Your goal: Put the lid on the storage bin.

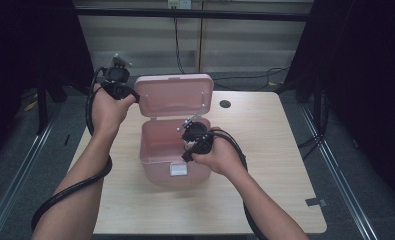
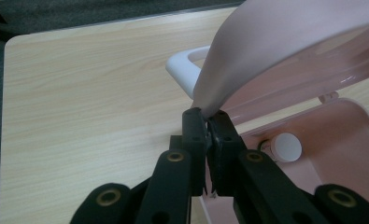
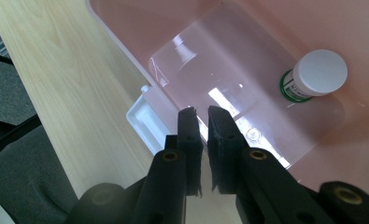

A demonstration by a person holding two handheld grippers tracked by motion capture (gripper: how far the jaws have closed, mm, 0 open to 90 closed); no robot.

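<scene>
We had the box (image 1: 171, 150) open on the worktop (image 1: 265, 165): our left hand-held gripper (image 2: 206, 122) was clamped on the raised lid's (image 1: 175, 95) edge, and a bottle (image 3: 315, 74) lay inside. Our right hand-held gripper (image 3: 200, 116) hung over the box, jaws nearly together on nothing (closing the lid seemingly remained). The bottle's label was unreadable.

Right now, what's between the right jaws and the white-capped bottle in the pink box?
Nothing solid: in the right gripper view, the right gripper hangs over the pink box, and only bare box floor with glare separates it from the white-capped bottle.
</scene>
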